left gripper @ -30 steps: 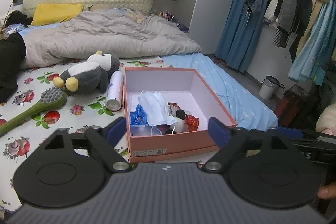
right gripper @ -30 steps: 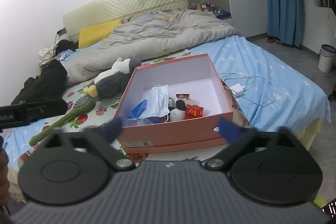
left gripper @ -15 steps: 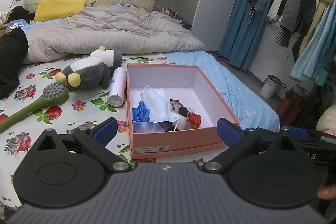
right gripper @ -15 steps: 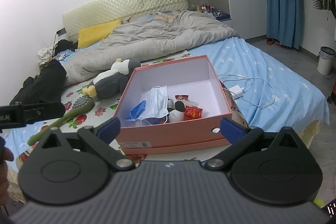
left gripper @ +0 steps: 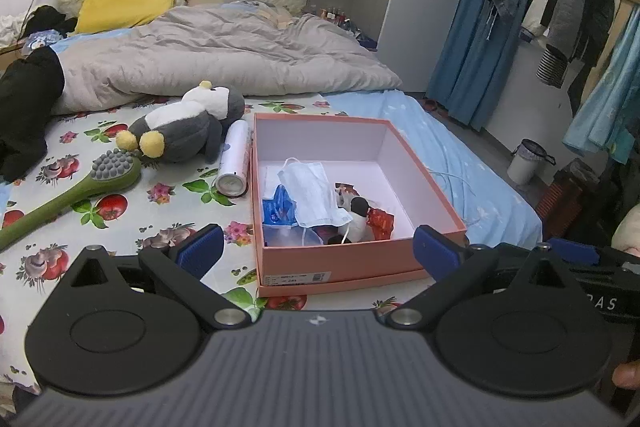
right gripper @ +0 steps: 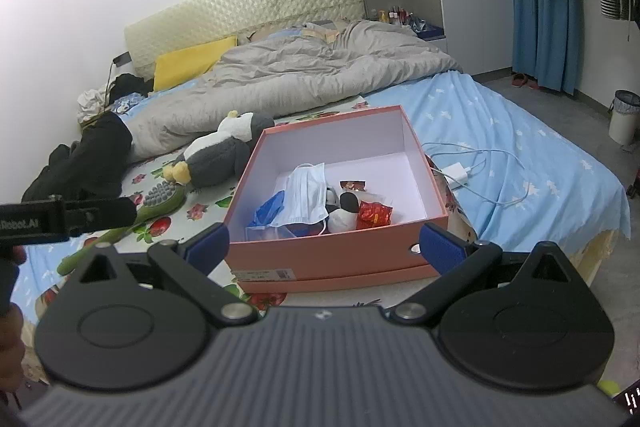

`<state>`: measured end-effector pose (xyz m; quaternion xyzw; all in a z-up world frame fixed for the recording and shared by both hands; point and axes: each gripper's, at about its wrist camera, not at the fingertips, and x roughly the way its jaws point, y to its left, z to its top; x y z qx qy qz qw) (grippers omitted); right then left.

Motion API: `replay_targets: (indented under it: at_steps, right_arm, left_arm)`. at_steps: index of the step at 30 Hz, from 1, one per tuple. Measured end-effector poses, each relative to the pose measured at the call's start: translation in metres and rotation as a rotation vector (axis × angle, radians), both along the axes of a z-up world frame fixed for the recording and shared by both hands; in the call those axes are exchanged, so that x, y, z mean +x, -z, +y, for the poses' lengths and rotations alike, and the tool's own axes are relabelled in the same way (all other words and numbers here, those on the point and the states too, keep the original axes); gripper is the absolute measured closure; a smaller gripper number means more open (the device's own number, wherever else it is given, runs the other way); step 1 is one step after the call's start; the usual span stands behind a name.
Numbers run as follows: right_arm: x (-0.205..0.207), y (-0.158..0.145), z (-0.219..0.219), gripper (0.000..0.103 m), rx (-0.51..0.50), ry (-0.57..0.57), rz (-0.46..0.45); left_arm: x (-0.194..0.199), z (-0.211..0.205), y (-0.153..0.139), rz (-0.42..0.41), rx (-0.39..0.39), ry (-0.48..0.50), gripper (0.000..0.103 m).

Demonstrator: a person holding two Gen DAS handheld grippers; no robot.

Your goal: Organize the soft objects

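Bedroom, floral bedsheet [left gripper: 168, 195] under pink box [left gripper: 344, 263], grey duvet [left gripper: 224, 55] behind, both grippers spread wide, empty

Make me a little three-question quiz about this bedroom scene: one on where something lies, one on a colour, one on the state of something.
1. Where does the plush penguin lie?
A. Inside the box
B. On the bed beside the box
C. On the floor

2. What colour is the pillow at the headboard?
A. Yellow
B. Red
C. Purple

3. How is the pink box at this moment?
A. Closed with a lid
B. Tipped on its side
C. Open on top, with things inside

Answers:
1. B: the penguin rests on the flowered sheet, left of the box in the left wrist view.
2. A: it shows bright yellow against the pale headboard.
3. C: no lid covers it, and a face mask and a red packet show inside.
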<state>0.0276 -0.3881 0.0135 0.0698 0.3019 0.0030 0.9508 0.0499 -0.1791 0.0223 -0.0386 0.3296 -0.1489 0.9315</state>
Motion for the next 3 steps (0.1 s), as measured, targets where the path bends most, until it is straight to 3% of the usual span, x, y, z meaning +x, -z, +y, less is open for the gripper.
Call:
replay_targets:
  at_steps: [3]
  right_arm:
    - [0.0003,0.0007,0.0,0.0,0.002,0.0,0.004]
  left_arm:
    - [-0.0007,0.0005,0.0003,0.0,0.0,-0.003,0.0]
